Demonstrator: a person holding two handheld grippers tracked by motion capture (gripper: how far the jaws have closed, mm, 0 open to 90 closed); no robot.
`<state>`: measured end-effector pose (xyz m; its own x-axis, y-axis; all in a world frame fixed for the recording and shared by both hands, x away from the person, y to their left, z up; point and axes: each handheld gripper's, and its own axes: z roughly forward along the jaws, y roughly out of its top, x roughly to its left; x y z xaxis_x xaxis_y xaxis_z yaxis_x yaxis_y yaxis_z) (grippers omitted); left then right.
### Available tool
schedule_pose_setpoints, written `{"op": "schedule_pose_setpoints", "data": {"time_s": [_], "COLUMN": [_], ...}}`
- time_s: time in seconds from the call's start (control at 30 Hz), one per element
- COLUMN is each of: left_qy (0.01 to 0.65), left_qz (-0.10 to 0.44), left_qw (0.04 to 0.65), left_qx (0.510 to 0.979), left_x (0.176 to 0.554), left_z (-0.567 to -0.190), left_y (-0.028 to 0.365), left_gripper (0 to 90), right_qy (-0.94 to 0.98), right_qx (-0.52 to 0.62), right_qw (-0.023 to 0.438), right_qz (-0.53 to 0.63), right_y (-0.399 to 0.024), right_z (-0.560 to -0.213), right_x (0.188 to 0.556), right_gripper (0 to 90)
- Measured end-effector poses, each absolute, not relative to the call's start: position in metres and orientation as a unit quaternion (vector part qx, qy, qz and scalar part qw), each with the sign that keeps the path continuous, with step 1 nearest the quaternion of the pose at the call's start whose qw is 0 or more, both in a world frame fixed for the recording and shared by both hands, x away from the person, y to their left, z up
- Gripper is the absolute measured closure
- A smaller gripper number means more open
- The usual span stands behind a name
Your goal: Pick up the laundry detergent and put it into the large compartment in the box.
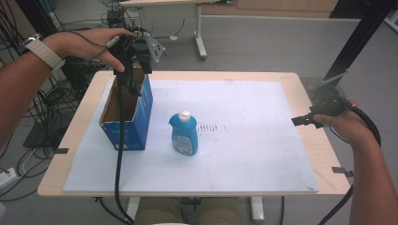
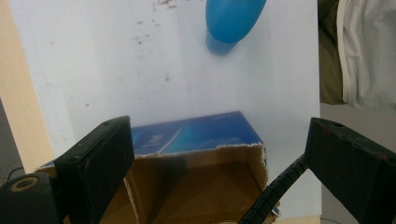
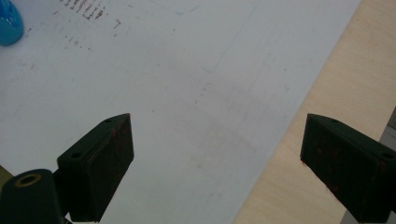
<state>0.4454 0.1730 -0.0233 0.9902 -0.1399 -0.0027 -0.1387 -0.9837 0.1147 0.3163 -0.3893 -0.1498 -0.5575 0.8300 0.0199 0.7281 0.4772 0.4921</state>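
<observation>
- While I watch from the high view, the table (image 1: 307, 154) is the largest thing: pale wood, with a white mat (image 1: 244, 154) over most of its top.
- Next comes the blue cardboard box (image 1: 141, 115), standing open-topped on the mat's left side near the far edge; its brown inside shows in the left gripper view (image 2: 201, 186).
- My left gripper (image 1: 133, 55) hangs over the far end of that box, gripped by the left hand (image 1: 89, 44); its jaws are spread wide with nothing between them, and its cable drops down through the box opening and off the near edge of the table.
- My right gripper (image 1: 309, 119) sits at the right edge of the table, well apart from the box, held level in the right hand (image 1: 345, 124); in the right gripper view its jaws stand wide apart over bare mat and wood, pinching nothing.
- The blue bottle (image 1: 184, 134) with a white cap stands upright near the middle of the mat, just beside the box's right side without touching it.
- Smallest, a patch of reddish marks (image 1: 209, 127) stains the mat just right of the bottle.
</observation>
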Motion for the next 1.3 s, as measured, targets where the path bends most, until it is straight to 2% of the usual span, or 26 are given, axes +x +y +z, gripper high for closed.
{"op": "schedule_pose_setpoints", "data": {"time_s": [1.3], "left_qy": [-0.085], "left_qz": [-0.007], "left_qw": [0.068], "left_qx": [0.994], "left_x": [0.449], "left_z": [-0.031], "left_y": [0.167], "left_gripper": [8.6], "right_qy": [0.847], "right_qx": [0.466], "right_qw": [0.112], "right_qz": [0.231], "right_y": [-0.395], "right_z": [-0.149], "right_x": [0.302], "right_gripper": [9.5]}}
